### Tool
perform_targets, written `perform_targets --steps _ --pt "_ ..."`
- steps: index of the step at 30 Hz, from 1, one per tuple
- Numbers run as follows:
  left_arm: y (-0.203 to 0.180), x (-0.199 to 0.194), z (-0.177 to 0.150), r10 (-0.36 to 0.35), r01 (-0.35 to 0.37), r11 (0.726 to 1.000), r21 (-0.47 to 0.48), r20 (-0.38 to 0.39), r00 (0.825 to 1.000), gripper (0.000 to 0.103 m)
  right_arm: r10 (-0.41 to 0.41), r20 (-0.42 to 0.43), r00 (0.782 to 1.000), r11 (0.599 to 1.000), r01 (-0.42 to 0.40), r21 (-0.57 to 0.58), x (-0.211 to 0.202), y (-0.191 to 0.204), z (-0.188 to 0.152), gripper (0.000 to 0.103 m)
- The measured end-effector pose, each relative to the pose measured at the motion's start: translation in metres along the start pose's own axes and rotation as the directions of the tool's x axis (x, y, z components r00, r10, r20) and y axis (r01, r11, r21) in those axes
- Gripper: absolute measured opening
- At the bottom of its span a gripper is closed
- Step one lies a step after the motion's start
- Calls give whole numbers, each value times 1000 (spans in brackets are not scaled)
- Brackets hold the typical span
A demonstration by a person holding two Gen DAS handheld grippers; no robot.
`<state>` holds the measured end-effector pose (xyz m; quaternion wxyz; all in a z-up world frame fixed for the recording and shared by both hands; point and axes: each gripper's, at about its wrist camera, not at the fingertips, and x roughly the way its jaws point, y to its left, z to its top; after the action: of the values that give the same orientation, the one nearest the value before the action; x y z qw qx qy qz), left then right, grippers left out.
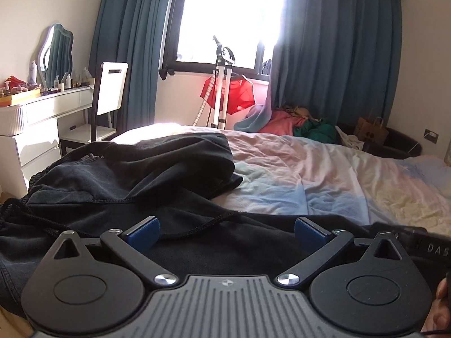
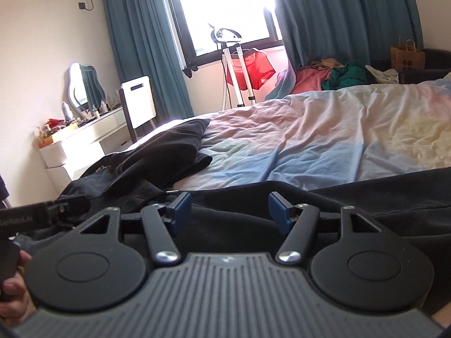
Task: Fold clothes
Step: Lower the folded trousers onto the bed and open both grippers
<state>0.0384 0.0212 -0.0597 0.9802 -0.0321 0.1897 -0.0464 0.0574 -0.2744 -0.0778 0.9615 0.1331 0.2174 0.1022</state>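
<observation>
Black hoodie point(image 1: 118, 174) lies crumpled along the near-left edge of the bed point(image 1: 324, 174), spread toward the near edge under both tools. Its drawstring point(image 1: 197, 225) snakes across the fabric just ahead of the left gripper point(image 1: 227, 229). Part of the garment is bunched up higher, w/ a sleeve or hem end pointing toward the middle of the bed.

Left gripper: fingers spread wide, blue pads point(image 1: 145, 231) well apart, nothing pinched, hovering low over the black cloth. Can't tell if the tips touch it.

Right gripper point(image 2: 229, 211): also spread, blue pads point(image 2: 180, 207) apart, empty, low over the dark fabric near the bed's near edge. In the right wrist view the other tool's body shows at the left, w/ a hand point(image 2: 11, 290) around its handle.

Rest of the bed: rumpled pastel sheet, bare toward the far-right corner. Past the far edge, a garment steamer point(image 1: 222, 84) w/ a red top point(image 1: 239, 93) hanging on it, in front of the window point(image 1: 225, 17) and teal curtains point(image 1: 338, 50). Pile of coloured clothes point(image 1: 296, 124) beyond the far edge, paper bag point(image 1: 370, 131) beside it. White dressing table point(image 1: 42, 118) w/ mirror point(image 1: 56, 53) and a chair point(image 1: 110, 93) off the bed's left side.
</observation>
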Motion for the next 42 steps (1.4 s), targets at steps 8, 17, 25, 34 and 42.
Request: perform_targets --steps 8,17,25,34,42 --pt "19 6 53 12 -20 998 60 136 991 103 108 -152 983 960 -63 272 66 -4 12 59" --pt "100 67 -2 154 -157 987 -45 -72 985 103 146 -268 952 921 -32 387 241 42 18 57" --pt "127 104 -14 90 -118 971 -208 -142 986 103 118 -289 950 905 17 425 313 48 33 10" --pt "110 97 -17 57 -81 985 -152 -153 987 103 -34 -176 984 922 99 374 250 -7 67 7" --pt "93 93 -17 32 -52 991 -122 -165 986 103 -225 -92 970 896 243 372 188 -97 116 6"
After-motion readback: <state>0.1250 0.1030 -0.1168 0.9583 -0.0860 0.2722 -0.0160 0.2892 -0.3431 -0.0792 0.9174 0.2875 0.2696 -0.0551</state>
